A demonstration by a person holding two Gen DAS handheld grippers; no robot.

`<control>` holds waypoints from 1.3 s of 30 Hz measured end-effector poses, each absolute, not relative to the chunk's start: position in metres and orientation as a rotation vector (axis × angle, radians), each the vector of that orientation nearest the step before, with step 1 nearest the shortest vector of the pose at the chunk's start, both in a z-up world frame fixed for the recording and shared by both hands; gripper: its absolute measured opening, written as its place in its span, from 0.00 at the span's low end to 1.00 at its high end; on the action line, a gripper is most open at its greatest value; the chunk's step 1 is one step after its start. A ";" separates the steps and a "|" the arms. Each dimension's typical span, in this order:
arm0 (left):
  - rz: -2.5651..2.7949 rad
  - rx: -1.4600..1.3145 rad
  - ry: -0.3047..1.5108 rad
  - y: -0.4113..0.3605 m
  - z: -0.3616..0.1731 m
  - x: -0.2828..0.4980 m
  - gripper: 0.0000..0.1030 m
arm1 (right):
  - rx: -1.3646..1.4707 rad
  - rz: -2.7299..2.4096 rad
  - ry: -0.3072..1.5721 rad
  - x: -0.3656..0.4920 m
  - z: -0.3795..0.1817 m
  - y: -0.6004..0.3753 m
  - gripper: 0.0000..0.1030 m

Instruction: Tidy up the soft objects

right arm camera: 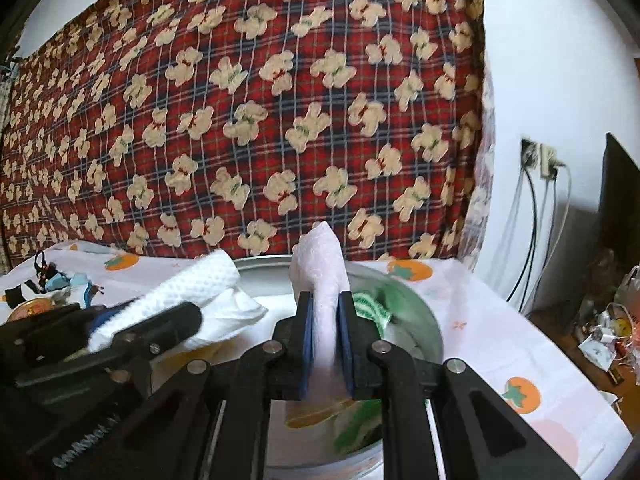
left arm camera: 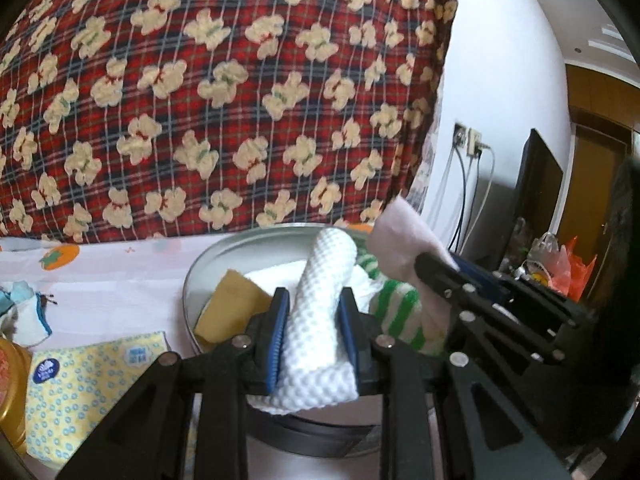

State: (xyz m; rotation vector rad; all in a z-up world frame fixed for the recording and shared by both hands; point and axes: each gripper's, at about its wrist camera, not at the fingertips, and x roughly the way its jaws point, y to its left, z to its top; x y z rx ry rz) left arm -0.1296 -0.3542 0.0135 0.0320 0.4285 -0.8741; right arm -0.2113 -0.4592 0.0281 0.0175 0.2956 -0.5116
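Between the blue pads of the left gripper (left arm camera: 313,334), a rolled white waffle-weave cloth (left arm camera: 320,312) sits pinched at mid-length, jaws nearly closed on it, its free end poking fwd over the round metal tin (left arm camera: 192,280) just ahead. Alongside, to its right, the right gripper (right arm camera: 325,340) is clamped almost fully on a thin pale-pink cloth (right arm camera: 320,264), which stands up past the fingertips, also over the tin.

Handling, as a judgement: both cloths look v. light, soft and floppy, w/ no stiffness; the waffle roll is bulky enough to compress under the pads, the pink one folds to almost nothing. Neither looks fragile or slippery. Best hold is mid-body across a fold or roll, as now; an edge grip would likely let them unroll or sag.

Below and beyond the tongs, the tin already holds a green-striped cloth (left arm camera: 396,312), a yellow cloth (left arm camera: 232,308) and white tissue (right arm camera: 232,308). Left of the left gripper lies a yellow tissue pack (left arm camera: 92,392); behind everything hangs a red plaid bear-print blanket (right arm camera: 260,120).
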 end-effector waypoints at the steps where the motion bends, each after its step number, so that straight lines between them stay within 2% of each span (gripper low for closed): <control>1: -0.871 0.032 0.438 -0.355 0.012 -0.128 0.23 | 0.022 -0.506 0.302 -0.210 0.027 -0.460 0.14; 7: -0.863 0.039 0.458 -0.356 0.011 -0.124 0.27 | 0.022 -0.494 0.312 -0.208 0.024 -0.460 0.14; 9: -0.859 0.040 0.453 -0.356 0.011 -0.125 0.38 | 0.024 -0.493 0.310 -0.209 0.024 -0.460 0.14; 11: -0.831 0.033 0.440 -0.353 0.013 -0.125 0.46 | 0.027 -0.486 0.311 -0.208 0.024 -0.459 0.16; 13: -0.801 0.010 0.426 -0.347 0.014 -0.123 0.56 | 0.034 -0.489 0.315 -0.207 0.024 -0.459 0.21; 14: -0.785 -0.003 0.423 -0.344 0.014 -0.122 0.64 | 0.041 -0.499 0.314 -0.207 0.024 -0.460 0.29; 15: -0.772 -0.017 0.420 -0.341 0.014 -0.121 0.72 | 0.054 -0.507 0.309 -0.208 0.025 -0.462 0.42; 16: -0.754 -0.042 0.410 -0.335 0.015 -0.119 0.77 | 0.079 -0.517 0.299 -0.212 0.025 -0.464 0.50; 17: -0.746 -0.061 0.404 -0.331 0.015 -0.118 0.89 | 0.101 -0.529 0.290 -0.214 0.026 -0.468 0.67; 18: -0.738 -0.081 0.395 -0.326 0.016 -0.118 0.99 | 0.126 -0.540 0.277 -0.218 0.027 -0.472 0.78; 23: -0.729 -0.034 0.294 -0.323 0.022 -0.131 1.00 | 0.233 -0.574 0.136 -0.245 0.034 -0.487 0.80; 28: -0.725 0.052 0.230 -0.329 0.023 -0.143 1.00 | 0.230 -0.615 0.150 -0.243 0.034 -0.489 0.80; 39: -0.697 0.040 0.243 -0.316 0.024 -0.144 1.00 | 0.192 -0.648 0.118 -0.247 0.034 -0.484 0.80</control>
